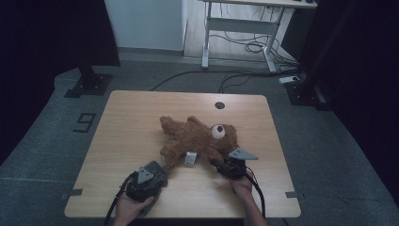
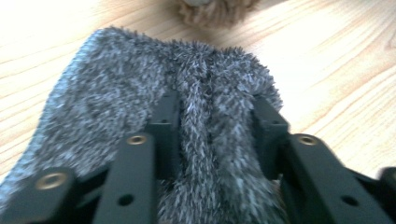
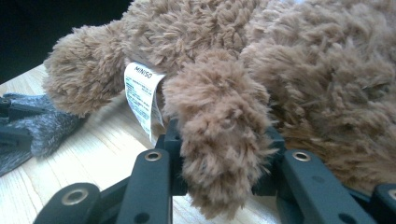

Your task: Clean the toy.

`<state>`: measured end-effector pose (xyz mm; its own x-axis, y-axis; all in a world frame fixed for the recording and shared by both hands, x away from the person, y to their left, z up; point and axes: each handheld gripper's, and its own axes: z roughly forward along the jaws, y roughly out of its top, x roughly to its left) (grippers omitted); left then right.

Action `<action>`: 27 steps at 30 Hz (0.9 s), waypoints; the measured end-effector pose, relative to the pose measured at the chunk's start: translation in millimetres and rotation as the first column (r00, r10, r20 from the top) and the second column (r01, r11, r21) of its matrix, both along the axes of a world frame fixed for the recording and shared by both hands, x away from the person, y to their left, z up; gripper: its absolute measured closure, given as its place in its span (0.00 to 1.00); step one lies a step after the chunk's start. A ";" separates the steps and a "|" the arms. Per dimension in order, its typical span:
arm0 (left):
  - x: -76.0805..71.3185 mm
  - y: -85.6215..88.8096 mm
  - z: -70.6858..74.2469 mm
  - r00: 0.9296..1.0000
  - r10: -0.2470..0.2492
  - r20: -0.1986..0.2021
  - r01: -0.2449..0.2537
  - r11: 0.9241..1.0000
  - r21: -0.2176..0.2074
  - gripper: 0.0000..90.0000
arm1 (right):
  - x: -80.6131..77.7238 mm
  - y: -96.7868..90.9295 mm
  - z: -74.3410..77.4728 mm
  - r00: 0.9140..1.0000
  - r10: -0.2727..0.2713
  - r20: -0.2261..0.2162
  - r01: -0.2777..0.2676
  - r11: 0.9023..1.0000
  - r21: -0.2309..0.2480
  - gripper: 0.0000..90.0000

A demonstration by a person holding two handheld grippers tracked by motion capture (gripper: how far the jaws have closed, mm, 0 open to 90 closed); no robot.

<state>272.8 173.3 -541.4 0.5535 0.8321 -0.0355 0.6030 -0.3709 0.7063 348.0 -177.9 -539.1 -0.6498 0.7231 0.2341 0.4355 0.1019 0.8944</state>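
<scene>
A brown teddy bear lies on its back in the middle of the wooden table, head to the right. My right gripper is shut on one of its furry paws, which fills the gap between the black jaws. A white label hangs from the bear beside that paw. At the front left, my left gripper is shut on a bunched fold of a grey fuzzy cloth. The cloth drapes over the jaws and lies just short of the bear's leg.
A round cable hole sits near the table's far edge. Beyond the table stand a white-legged desk with cables on the floor and dark stands at both sides. Bare wood lies left of the bear and along the far side.
</scene>
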 end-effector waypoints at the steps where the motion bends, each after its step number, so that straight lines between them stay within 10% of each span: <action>1: 0.0 0.0 0.0 1.000 0.000 0.000 0.000 1.000 0.000 0.74 | 0.0 0.0 0.0 1.000 0.000 0.000 0.000 1.000 0.000 0.73; 9: 3.8 6.9 8.9 1.000 -0.005 -0.023 0.004 0.999 -0.046 0.80 | 0.4 -0.9 -0.5 1.000 -0.002 -0.007 0.002 1.000 0.004 0.73; 27: 25.6 -2.9 87.9 0.990 0.007 0.139 0.017 0.986 -0.165 0.81 | 1.8 -2.2 0.5 1.000 -0.001 -0.010 0.001 1.000 0.017 0.73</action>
